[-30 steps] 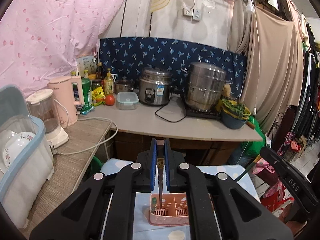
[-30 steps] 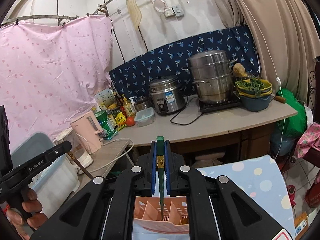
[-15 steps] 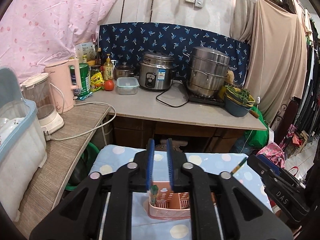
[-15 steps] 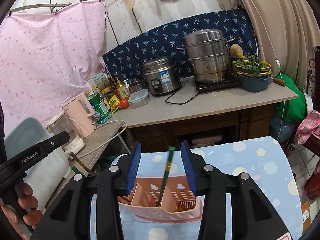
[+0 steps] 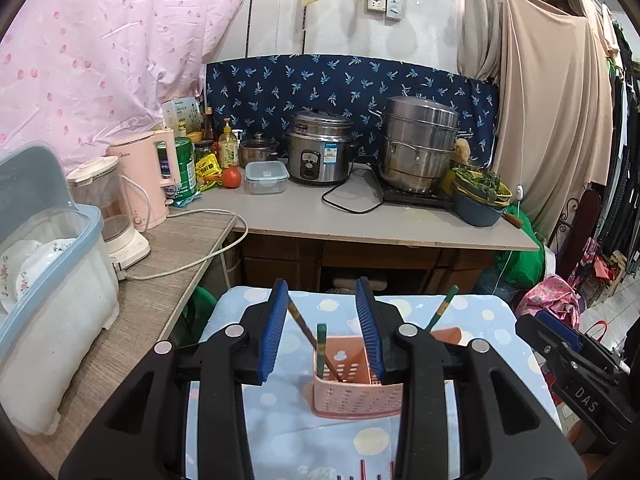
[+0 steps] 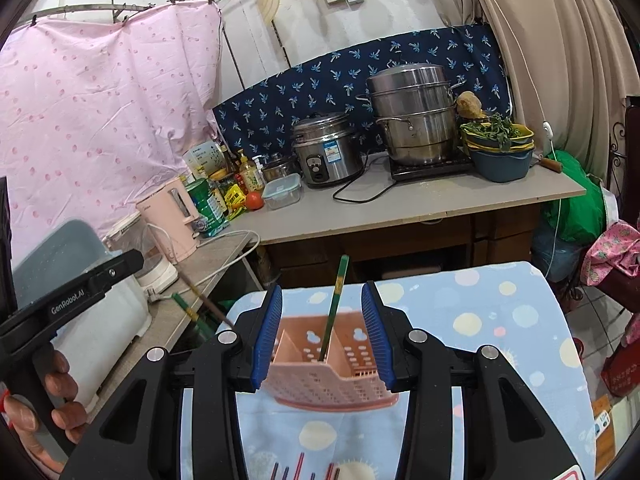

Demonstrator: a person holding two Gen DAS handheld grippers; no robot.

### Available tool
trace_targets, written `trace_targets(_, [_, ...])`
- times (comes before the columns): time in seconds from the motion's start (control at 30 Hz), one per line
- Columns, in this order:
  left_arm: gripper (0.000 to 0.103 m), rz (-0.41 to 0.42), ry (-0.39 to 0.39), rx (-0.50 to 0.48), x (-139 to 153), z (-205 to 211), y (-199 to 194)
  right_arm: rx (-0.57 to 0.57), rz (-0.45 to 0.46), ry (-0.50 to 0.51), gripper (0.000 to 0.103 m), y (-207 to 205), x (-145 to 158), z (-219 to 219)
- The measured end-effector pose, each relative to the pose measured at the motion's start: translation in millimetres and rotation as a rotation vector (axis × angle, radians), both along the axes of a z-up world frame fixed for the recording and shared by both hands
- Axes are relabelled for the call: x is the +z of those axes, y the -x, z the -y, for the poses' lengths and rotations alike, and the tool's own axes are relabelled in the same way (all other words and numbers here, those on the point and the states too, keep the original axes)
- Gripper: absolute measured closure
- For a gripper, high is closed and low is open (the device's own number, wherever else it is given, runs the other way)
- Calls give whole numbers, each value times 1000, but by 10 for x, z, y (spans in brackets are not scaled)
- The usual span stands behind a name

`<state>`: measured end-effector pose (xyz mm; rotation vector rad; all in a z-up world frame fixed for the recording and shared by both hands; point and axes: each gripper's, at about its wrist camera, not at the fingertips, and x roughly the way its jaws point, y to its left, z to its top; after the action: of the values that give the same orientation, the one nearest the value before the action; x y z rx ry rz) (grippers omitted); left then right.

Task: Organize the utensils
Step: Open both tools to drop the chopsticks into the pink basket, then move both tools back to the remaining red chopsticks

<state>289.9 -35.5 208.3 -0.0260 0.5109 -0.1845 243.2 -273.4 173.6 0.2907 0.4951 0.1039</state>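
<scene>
1. We work in a crowded kitchen corner. A pink spotted sheet (image 5: 100,40) and a dark blue printed cloth (image 5: 352,80) cover the wall, probably to keep splashes off it.

2. Along that wall runs the long grey bench (image 5: 360,220), which carries the cooking gear: a steel steamer pot (image 5: 418,144), a rice cooker (image 5: 320,152), a pink kettle (image 5: 150,176) and bottles pushed to the back so the front edge stays free.

3. Nearer to us is a small bench under a light blue dotted cloth (image 6: 500,320), set low and close so both hands reach it easily.

4. On that cloth stands the pink utensil basket (image 6: 332,376), divided into compartments so the chopsticks stay upright and sorted.

5. Our left tongs (image 5: 322,334) hang just above the basket with the jaws opening. A dark chopstick (image 5: 306,330) and a green chopstick (image 5: 321,344) stand between the pads, leaning in the basket's left compartment, and neither looks pressed.

6. Our right tongs (image 6: 322,332) are parted too, gripping nothing. Another green chopstick (image 6: 334,308) stands between the pads untouched, its tip down in a middle compartment.

7. More chopstick ends (image 6: 300,464) show at the cloth's near edge, so we judge there is sorting left.
</scene>
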Motion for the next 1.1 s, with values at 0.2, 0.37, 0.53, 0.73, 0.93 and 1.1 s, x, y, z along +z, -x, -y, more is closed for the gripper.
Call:
trace_targets(0.2, [69,-5,-18,5,-62,-21,302,17,-18,44,63,355,-93,-128])
trace_targets(0.37, [69,-16,-28,6,-166,-44,554,28,-32,89,63,654,-187,-242])
trace_targets(0.53, [69,-43,-35,4,-315,-69,773,43,-62,119,62,943,-348,-350])
trace_targets(0.73, [69,-88,-53,7,-549,-122,1003,61,-119,132,62,1234,-618,-458])
trace_targets(0.93, [69,-142,-77,3,-834,-164,1223,73,-195,122,62,1471,-939,-508])
trace_targets(1.1, [69,-203,-94,-8,-1134,-201,1389,79,-269,112,62,1626,-1231,-544])
